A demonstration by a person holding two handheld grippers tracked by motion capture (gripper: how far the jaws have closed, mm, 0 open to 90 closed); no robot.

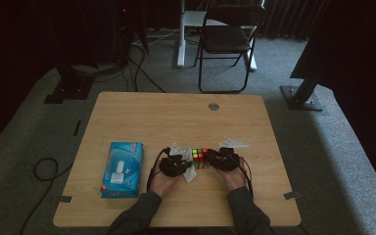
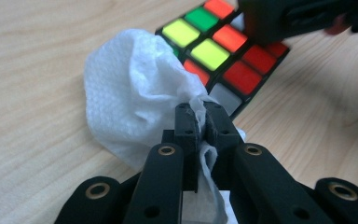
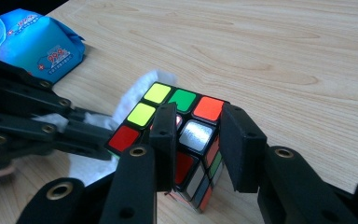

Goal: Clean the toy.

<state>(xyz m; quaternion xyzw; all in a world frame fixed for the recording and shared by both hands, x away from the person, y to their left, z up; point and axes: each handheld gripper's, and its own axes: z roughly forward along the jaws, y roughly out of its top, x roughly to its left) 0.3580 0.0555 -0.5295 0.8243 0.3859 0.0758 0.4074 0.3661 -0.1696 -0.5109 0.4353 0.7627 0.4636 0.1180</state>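
Cube [image 3: 177,135] clamped in right claw [image 3: 198,144], left claw [image 2: 204,122] pinching white wipe [image 2: 135,102] against its side

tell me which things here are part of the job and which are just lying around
In use:
- puzzle cube, clamped by the right gripper
- white wipe, pinched by the left gripper, against the cube

Lying about:
- blue wipes pack on the table
- folding chair beyond it
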